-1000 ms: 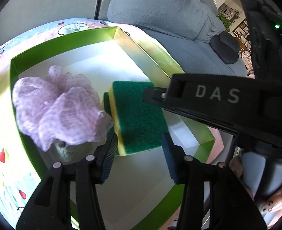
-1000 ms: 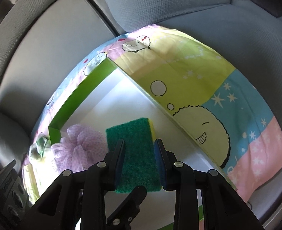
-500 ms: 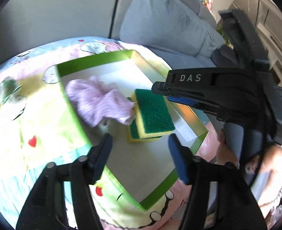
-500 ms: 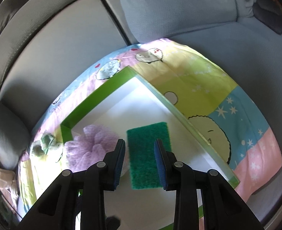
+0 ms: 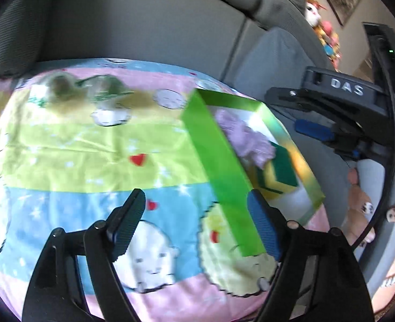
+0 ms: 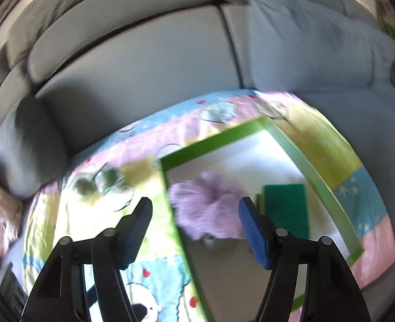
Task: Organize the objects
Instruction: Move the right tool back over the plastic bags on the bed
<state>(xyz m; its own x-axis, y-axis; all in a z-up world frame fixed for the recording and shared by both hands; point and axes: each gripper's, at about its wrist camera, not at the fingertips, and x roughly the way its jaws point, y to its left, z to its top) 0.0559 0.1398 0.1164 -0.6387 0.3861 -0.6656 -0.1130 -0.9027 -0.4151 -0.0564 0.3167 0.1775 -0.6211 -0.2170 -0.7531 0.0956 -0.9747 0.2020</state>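
A green box (image 5: 218,166) with a white floor sits on a cartoon-print blanket (image 5: 90,145). A purple mesh puff (image 5: 245,139) and a green-and-yellow sponge (image 5: 280,169) stacked on another sponge lie inside it. My left gripper (image 5: 196,217) hovers over the blanket at the box's near left corner. Its jaws are opening and grip nothing. My right gripper (image 6: 196,214) hangs above the box's left wall (image 6: 176,214), short of the puff (image 6: 210,206) and the sponge (image 6: 285,204). Its jaws are opening too, with nothing held. In the left wrist view it shows sideways (image 5: 315,131) beyond the box.
Small blurred greenish items (image 6: 100,179) lie on the blanket left of the box, also visible as greenish items (image 5: 90,88) at the far edge. Grey sofa cushions (image 6: 143,61) surround the blanket. A hand with painted nails (image 5: 358,214) holds the right gripper.
Both grippers have drawn back from inside the box and their jaws have spread wider. The left one swung left over the blanket. The sponge stays stacked in the box.
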